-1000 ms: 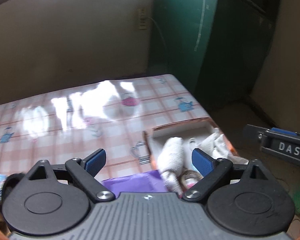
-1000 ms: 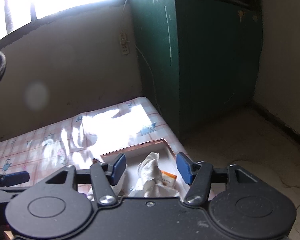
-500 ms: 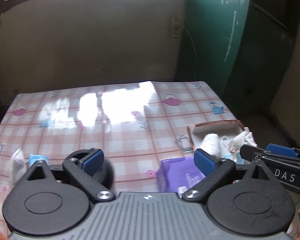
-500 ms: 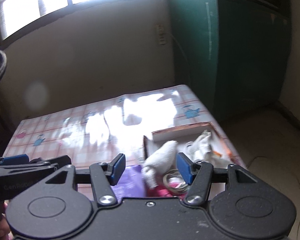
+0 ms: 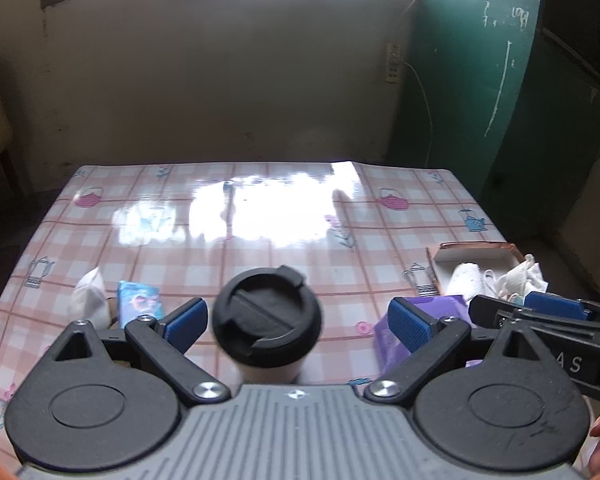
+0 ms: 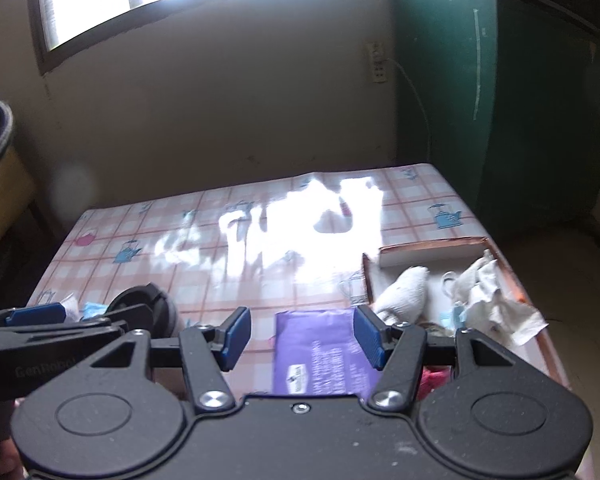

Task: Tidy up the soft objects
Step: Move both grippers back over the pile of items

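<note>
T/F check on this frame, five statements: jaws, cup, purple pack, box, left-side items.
1. Both grippers' jaws stand open and empty. True: left gripper, right gripper.
2. The cup has a white lid. False: the lid is black.
3. The purple pack lies inside the box. False: it lies on the table beside it.
4. The box holds white cloth items. True.
5. A blue packet lies left of the cup. True.

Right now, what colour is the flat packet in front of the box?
Purple packet, clearest in the right wrist view.
</note>
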A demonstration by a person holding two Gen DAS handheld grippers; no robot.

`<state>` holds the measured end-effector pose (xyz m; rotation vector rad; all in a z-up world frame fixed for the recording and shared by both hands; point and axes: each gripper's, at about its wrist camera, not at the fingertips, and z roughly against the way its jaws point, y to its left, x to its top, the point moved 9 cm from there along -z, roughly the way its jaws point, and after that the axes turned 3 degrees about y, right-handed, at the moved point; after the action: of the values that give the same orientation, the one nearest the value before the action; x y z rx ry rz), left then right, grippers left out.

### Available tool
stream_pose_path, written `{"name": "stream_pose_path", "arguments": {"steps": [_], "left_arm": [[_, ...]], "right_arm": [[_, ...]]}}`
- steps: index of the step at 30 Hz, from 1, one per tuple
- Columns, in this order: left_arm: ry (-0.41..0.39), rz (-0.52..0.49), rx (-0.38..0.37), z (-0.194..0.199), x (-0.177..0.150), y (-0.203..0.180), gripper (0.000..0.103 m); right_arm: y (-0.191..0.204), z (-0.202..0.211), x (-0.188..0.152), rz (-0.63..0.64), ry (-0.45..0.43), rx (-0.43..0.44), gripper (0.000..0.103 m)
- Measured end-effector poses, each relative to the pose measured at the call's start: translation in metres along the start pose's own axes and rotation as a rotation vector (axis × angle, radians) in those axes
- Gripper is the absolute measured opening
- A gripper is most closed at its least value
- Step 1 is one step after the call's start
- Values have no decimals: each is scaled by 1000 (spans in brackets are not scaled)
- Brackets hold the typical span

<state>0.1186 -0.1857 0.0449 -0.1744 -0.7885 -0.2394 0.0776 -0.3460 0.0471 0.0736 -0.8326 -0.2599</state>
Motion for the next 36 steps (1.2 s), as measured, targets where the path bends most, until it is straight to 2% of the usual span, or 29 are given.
{"name": "stream_pose_path", "arguments": {"steps": [21,36], "left_arm": [[5,80,73,16,-24,81,100],[2,155,129,32,-45,164,100]], "right_arm": [[92,-8,-26,99,52,92,69],[184,-21,-45,191,83,201,69]]}}
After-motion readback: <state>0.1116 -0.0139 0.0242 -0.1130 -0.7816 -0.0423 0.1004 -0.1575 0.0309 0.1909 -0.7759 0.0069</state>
